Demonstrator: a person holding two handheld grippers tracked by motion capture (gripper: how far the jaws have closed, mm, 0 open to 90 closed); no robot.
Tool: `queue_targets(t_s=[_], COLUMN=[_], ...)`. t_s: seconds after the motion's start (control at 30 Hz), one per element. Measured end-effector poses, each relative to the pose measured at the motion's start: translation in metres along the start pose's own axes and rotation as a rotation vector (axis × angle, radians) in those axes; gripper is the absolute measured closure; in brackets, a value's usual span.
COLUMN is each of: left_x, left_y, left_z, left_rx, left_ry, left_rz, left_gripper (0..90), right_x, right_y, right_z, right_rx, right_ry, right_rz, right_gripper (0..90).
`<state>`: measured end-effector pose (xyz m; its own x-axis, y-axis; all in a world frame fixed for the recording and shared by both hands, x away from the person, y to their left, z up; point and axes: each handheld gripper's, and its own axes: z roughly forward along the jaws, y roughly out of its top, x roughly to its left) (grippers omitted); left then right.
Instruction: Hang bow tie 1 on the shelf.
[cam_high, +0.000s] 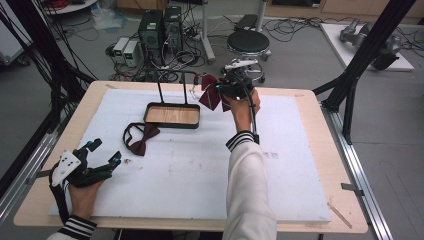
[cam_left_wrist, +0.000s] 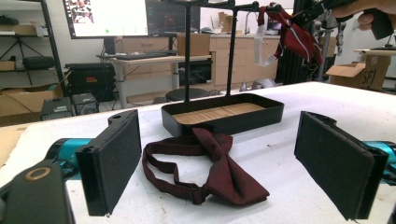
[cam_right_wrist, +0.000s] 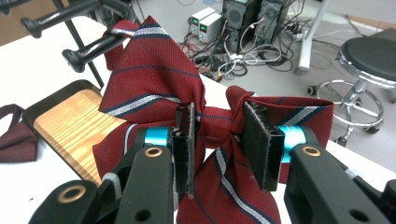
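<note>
A red striped bow tie (cam_high: 209, 96) hangs in the air beside the top bar (cam_right_wrist: 93, 46) of a black stand. My right gripper (cam_right_wrist: 217, 140) is shut on its centre knot, and the striped wings (cam_right_wrist: 149, 70) spread out to both sides of the jaws. One strap end lies against the bar. A dark maroon bow tie (cam_high: 142, 140) lies flat on the white board in front of the stand's tray (cam_high: 172, 126). My left gripper (cam_high: 106, 151) rests at the near left of the table, open and holding nothing, its pads (cam_left_wrist: 116, 163) pointing toward the maroon bow tie (cam_left_wrist: 224, 179).
The stand has a black tray with a wooden floor (cam_right_wrist: 65, 126) and two upright posts (cam_left_wrist: 187, 56). A white foam board (cam_high: 200, 175) covers most of the wooden table. Behind the table stand a stool (cam_high: 248, 42), computers (cam_high: 160, 30) and floor cables.
</note>
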<state>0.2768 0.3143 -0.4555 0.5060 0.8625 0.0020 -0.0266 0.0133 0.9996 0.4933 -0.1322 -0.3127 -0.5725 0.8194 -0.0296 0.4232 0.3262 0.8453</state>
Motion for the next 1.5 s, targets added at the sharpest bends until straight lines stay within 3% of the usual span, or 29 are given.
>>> queue_targets(t_s=[0.47, 0.63, 0.67, 0.73, 0.83, 0.87, 1.07, 1.23, 1.33, 1.43, 1.5], left_x=[0.000, 0.000, 0.000, 0.000, 0.000, 0.001, 0.001, 0.001, 0.000, 0.000, 0.000], left_y=[0.000, 0.000, 0.000, 0.000, 0.000, 0.000, 0.000, 0.000, 0.000, 0.000, 0.000], left_z=[0.000, 0.000, 0.000, 0.000, 0.000, 0.000, 0.000, 0.000, 0.000, 0.000, 0.000], left_rx=[-0.002, -0.006, -0.006, -0.004, -0.002, -0.003, -0.003, -0.003, -0.003, -0.004, -0.003], left_ry=[0.001, -0.001, -0.001, -0.002, -0.001, -0.001, -0.002, -0.002, -0.001, -0.002, -0.001], left_rz=[-0.008, -0.001, -0.001, -0.005, -0.006, -0.006, -0.007, -0.006, -0.007, -0.003, -0.002], left_gripper=[15.1, 15.1, 15.1, 15.1, 15.1, 15.1, 15.1, 15.1, 15.1, 15.0, 15.0], right_x=[0.008, 0.007, 0.007, 0.008, 0.010, 0.010, 0.008, 0.009, 0.010, 0.005, 0.004], right_y=[-0.003, -0.006, -0.007, -0.006, -0.006, -0.007, -0.003, -0.001, -0.008, -0.015, -0.025], right_z=[0.021, 0.027, 0.028, 0.029, 0.029, 0.028, 0.014, -0.007, -0.027, -0.043, -0.058], right_rx=[0.053, 0.083, 0.082, 0.078, 0.079, 0.072, 0.031, 0.012, -0.074, -0.017, -0.081], right_ry=[0.020, 0.046, 0.059, 0.064, 0.042, 0.033, 0.086, 0.098, 0.086, 0.097, 0.079], right_rz=[-0.032, -0.007, -0.001, 0.013, 0.042, 0.054, 0.056, 0.043, 0.021, 0.031, 0.011], right_gripper=[65.7, 64.2, 60.3, 37.0, 12.2, 10.5, 10.5, 10.5, 10.5, 10.5, 10.5])
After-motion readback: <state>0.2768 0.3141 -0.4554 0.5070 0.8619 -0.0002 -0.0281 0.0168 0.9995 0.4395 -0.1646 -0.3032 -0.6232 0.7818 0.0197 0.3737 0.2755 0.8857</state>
